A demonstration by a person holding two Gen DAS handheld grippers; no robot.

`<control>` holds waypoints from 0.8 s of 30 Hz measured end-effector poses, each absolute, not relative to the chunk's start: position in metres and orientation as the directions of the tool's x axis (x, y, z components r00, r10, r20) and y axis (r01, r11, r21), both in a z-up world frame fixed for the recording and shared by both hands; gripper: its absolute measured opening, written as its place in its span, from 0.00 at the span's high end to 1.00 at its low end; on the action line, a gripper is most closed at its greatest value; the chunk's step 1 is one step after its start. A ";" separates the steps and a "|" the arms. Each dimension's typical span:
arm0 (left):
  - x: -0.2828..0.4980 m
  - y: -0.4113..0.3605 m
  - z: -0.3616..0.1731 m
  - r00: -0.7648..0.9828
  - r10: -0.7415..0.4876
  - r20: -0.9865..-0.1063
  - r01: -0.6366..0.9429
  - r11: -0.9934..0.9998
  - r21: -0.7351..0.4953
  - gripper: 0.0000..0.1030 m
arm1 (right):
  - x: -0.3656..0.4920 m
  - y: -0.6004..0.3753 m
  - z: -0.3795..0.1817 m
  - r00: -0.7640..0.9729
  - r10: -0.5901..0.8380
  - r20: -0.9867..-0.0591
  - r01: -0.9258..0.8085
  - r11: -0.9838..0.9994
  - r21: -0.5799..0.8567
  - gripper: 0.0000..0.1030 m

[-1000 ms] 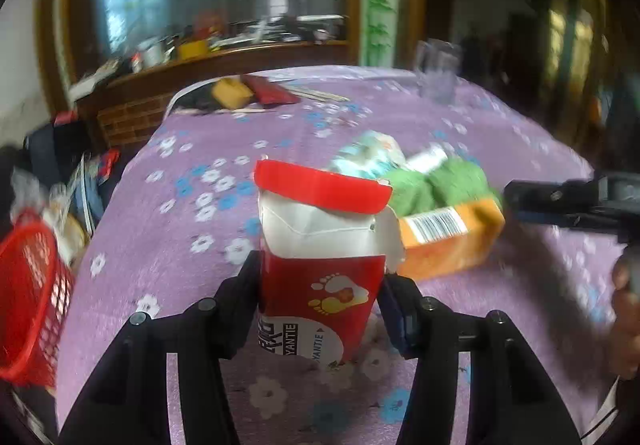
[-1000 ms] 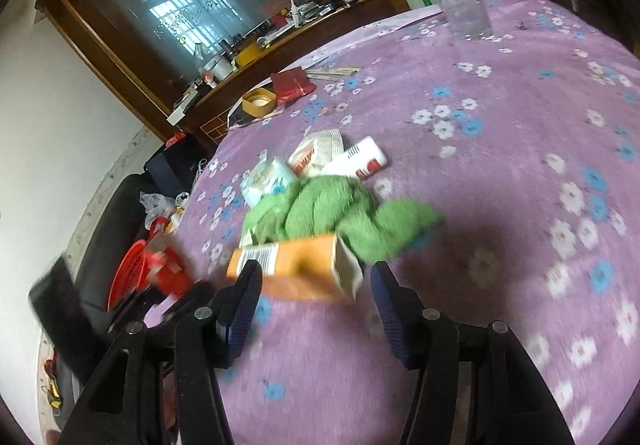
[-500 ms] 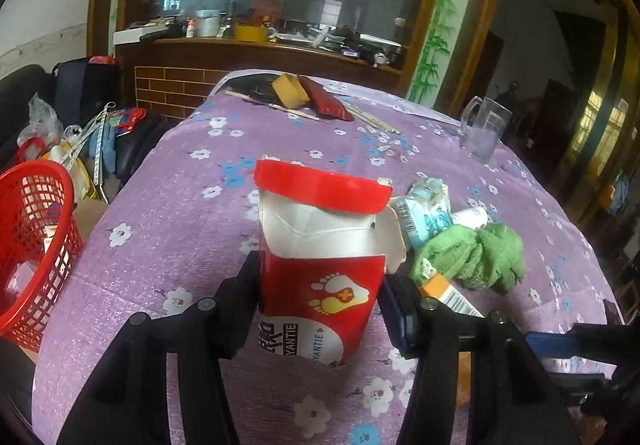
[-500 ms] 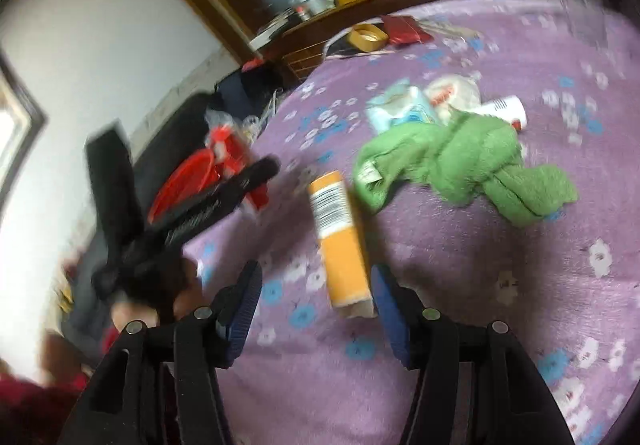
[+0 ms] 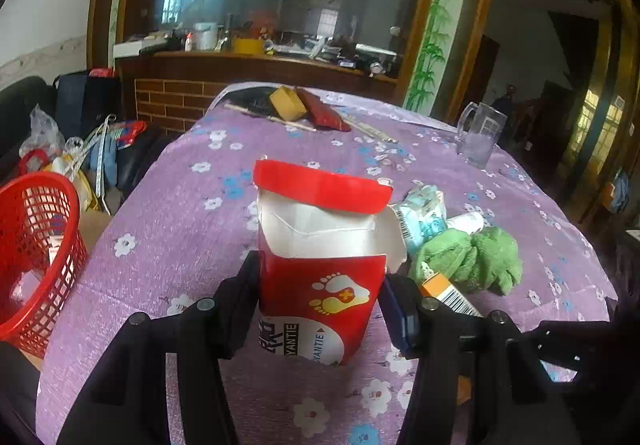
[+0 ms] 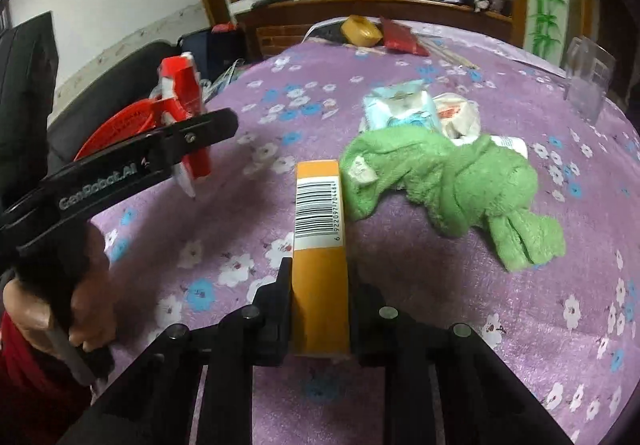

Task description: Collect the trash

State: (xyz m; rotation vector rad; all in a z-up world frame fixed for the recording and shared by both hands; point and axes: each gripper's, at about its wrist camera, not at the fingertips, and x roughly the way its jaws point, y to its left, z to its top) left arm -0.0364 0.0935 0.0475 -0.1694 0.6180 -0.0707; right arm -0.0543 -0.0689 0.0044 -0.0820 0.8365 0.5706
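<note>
My left gripper is shut on an open red and white carton, held upright above the purple flowered tablecloth. In the right wrist view the same carton hangs at the left in that gripper, with a hand on its handle. My right gripper is shut on the near end of an orange box with a barcode, lying on the cloth. A red mesh basket stands off the table's left edge.
A green cloth, a pale blue packet, a white wrapper and a small tube lie beyond the orange box. A glass mug stands far right. A tape roll and red pouch sit at the far edge.
My right gripper rolled, moved in over the orange box and shut on its near end. The left gripper kept its hold on the red carton and its view rolled level.
</note>
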 end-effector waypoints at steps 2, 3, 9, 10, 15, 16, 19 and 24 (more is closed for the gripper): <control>-0.038 0.091 0.049 0.820 -0.113 -0.561 0.020 0.986 -0.168 0.48 | -0.061 -0.079 0.011 0.591 0.442 -0.675 -0.483 0.864 0.143 0.76; -0.039 0.091 0.050 0.823 -0.110 -0.557 0.021 0.986 -0.163 0.47 | -0.066 -0.084 0.014 0.618 0.445 -0.648 -0.473 0.869 0.145 0.76; -0.045 0.086 0.054 0.842 -0.093 -0.531 0.025 0.991 -0.133 0.47 | -0.085 -0.113 0.032 0.760 0.406 -0.508 -0.377 0.911 0.165 0.76; -0.045 0.085 0.054 0.845 -0.090 -0.528 0.025 0.991 -0.129 0.47 | -0.086 -0.114 0.033 0.771 0.395 -0.500 -0.364 0.917 0.163 0.76; -0.046 0.086 0.055 0.847 -0.087 -0.524 0.023 0.992 -0.128 0.47 | -0.088 -0.117 0.042 0.820 0.352 -0.452 -0.319 0.936 0.151 0.76; -0.047 0.085 0.055 0.847 -0.087 -0.524 0.023 0.992 -0.127 0.47 | -0.089 -0.117 0.043 0.824 0.344 -0.450 -0.310 0.939 0.150 0.76; -0.046 0.085 0.055 0.847 -0.088 -0.525 0.024 0.992 -0.127 0.46 | -0.089 -0.121 0.045 0.834 0.330 -0.441 -0.290 0.944 0.157 0.76; -0.046 0.085 0.055 0.847 -0.087 -0.525 0.022 0.992 -0.127 0.46 | -0.091 -0.120 0.045 0.832 0.323 -0.451 -0.282 0.947 0.156 0.76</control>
